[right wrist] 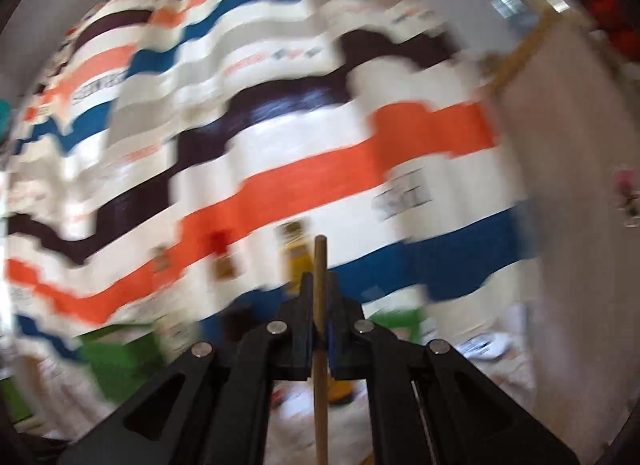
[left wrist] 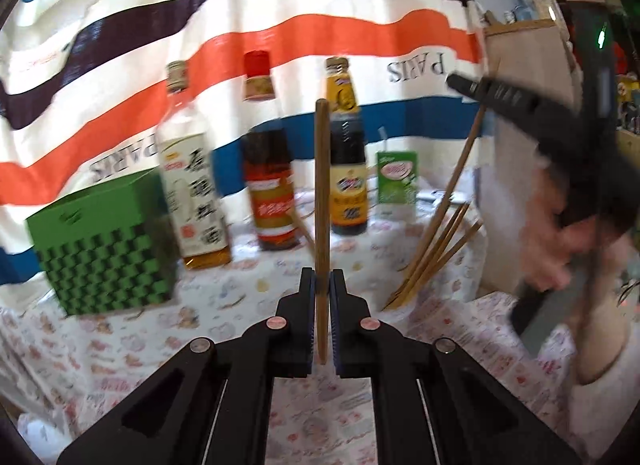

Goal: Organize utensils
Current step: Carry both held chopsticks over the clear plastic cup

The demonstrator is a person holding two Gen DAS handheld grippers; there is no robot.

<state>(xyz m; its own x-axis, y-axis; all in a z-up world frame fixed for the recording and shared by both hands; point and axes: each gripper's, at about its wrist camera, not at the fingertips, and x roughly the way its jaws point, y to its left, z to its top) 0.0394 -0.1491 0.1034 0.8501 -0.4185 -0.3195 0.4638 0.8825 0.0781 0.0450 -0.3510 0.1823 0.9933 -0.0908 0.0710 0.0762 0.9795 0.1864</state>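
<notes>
Left gripper [left wrist: 322, 285]: fingers nearly closed, clamped on one upright wooden chopstick [left wrist: 322, 201], lifted clear above the counter [left wrist: 224, 317].
Right gripper [right wrist: 320, 289]: fingers nearly closed, pinching a second chopstick [right wrist: 320, 345], also upright; this view is blurred.
Loose chopsticks [left wrist: 436, 257]: fanned on the counter, right of the left gripper.
Green box [left wrist: 104, 245]: at the left, beside three bottles [left wrist: 268, 169] and a green carton [left wrist: 396, 177] along the striped cloth [left wrist: 280, 41].
Open counter lies in front of the bottles.
</notes>
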